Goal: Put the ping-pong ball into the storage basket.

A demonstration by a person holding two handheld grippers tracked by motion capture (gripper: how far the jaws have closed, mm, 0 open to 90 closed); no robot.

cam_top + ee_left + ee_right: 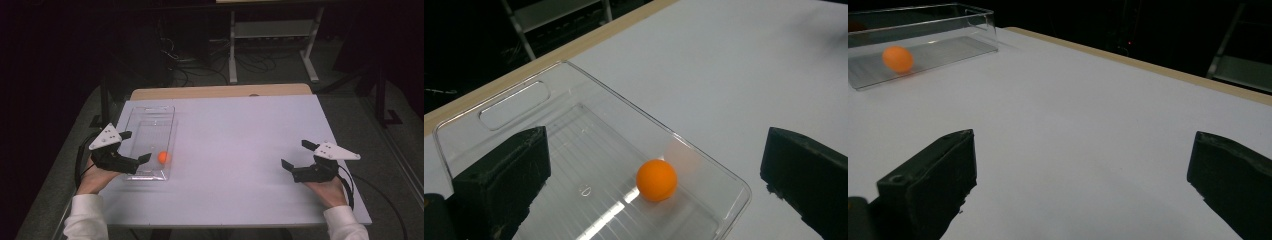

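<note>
With nothing held and its jaws spread wide, the left gripper [134,147] is poised at the clear tray [134,118], the orange ball [163,157] lying at its 3 o'clock, apparently inside the near end, so a reach and closure seem called for, while the right gripper [297,155] is held wide open and idle.

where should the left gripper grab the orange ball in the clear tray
Take the orange ball across its widest middle, coming straight down from above. It lies loose on the floor of the clear tray, close to the long wall nearer the table's middle, so a sideways approach would likely meet that wall. The left gripper is open beside it; line its jaws along the tray's length so both clear the wall.
</note>
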